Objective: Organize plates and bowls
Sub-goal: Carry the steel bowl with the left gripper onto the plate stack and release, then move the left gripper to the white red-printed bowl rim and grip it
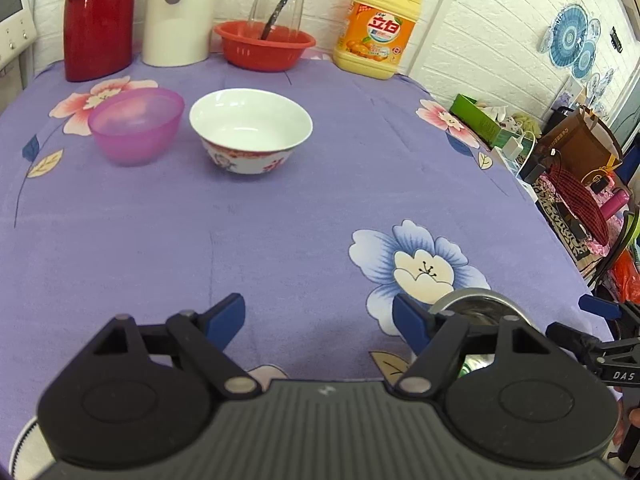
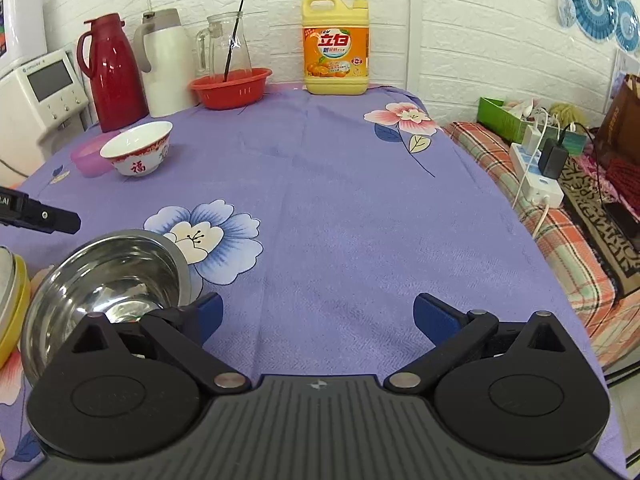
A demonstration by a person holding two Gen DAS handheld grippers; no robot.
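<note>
A white ceramic bowl (image 1: pixel 251 132) with red pattern stands on the purple cloth, with a pink plastic bowl (image 1: pixel 136 124) just left of it; both also show in the right wrist view, the white bowl (image 2: pixel 138 152) in front of the pink bowl (image 2: pixel 90 158). A steel bowl (image 2: pixel 108 280) sits near the table's front, beside my right gripper's left finger; it shows partly behind the left gripper's right finger (image 1: pixel 476 308). My left gripper (image 1: pixel 318 320) is open and empty. My right gripper (image 2: pixel 318 316) is open and empty. A yellow-rimmed dish (image 2: pixel 12 304) lies at the left edge.
At the back stand a red thermos (image 1: pixel 98 16), a white thermos (image 1: pixel 180 12), a red basket (image 1: pixel 264 46) holding a glass jug, and a yellow detergent bottle (image 1: pixel 378 28). A cluttered bench with a power strip (image 2: pixel 536 176) lies past the table's right edge.
</note>
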